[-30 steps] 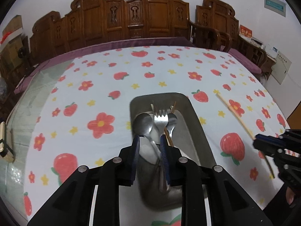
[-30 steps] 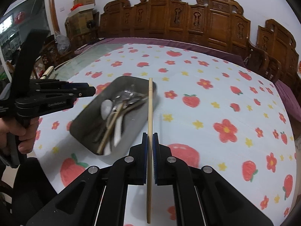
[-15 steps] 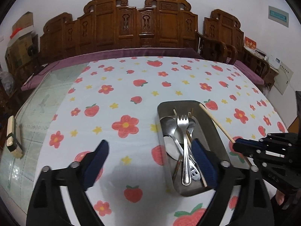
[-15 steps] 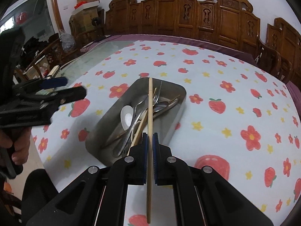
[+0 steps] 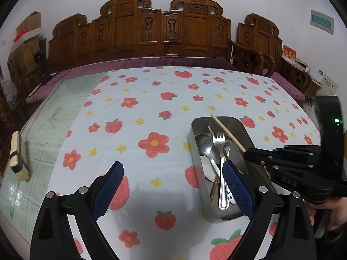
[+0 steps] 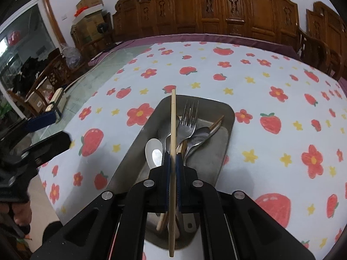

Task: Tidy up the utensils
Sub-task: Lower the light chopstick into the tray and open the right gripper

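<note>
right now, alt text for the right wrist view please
The right gripper is shut on a wooden chopstick held over a metal tray of a fork and spoons, on a strawberry-print tablecloth.

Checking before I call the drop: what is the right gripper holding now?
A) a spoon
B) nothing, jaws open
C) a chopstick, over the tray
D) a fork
C: the right gripper is shut on a chopstick that points out over the metal tray, while the fork and spoons lie loose in the tray.
</note>
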`<state>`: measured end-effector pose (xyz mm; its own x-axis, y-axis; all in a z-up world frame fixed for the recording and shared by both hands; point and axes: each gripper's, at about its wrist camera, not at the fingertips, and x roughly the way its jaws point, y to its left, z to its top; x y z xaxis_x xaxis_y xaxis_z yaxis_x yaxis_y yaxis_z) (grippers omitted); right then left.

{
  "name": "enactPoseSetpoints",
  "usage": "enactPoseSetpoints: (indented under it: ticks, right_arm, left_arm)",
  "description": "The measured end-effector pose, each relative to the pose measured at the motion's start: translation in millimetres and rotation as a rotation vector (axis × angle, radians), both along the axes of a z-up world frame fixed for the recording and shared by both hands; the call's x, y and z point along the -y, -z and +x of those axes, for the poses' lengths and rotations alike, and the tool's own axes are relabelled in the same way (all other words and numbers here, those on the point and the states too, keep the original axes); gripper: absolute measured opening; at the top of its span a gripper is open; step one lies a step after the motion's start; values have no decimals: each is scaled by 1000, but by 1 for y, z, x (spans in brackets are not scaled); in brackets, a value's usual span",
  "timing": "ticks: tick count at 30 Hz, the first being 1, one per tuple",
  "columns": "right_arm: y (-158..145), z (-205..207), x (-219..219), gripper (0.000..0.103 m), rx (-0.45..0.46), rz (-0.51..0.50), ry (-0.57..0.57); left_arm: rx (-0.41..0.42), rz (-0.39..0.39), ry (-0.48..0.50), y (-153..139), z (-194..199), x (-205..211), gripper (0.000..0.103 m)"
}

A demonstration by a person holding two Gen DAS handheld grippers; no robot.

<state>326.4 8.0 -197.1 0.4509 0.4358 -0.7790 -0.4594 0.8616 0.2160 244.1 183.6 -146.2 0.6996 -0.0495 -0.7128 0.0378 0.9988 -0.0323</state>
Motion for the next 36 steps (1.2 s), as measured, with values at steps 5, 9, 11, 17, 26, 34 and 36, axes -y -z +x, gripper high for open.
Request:
enactPoseSetpoints:
  ticks: [5,9,11,17,26,34,36]
  right_arm:
    - [13,9,-4,6,-25,10,12]
    - [22,11,-8,6,-14,-17,2]
    - [26,12,-10,6,-9,-34,-10]
    - [34,10,-11,7,-8,-40,-54]
    - [30,0,-7,11,20,-14,-96]
    - [-5,-24,25,33,103,21,-70]
    - [-17,-35,38,40,139,12,-50]
  left_arm:
    - [1,-2,2,-1,-1,-2,89]
    - [1,-1,4,-1,-1,-3,89]
    - [2,3,6,-2,-2,-2,89]
    - [-4,14,10,0,1,6,89]
    - [-15,30,3,4,3,12,89]
    - [-11,13,-2,2,2,22,89]
    - [-9,-1,-8,0,0,29,93]
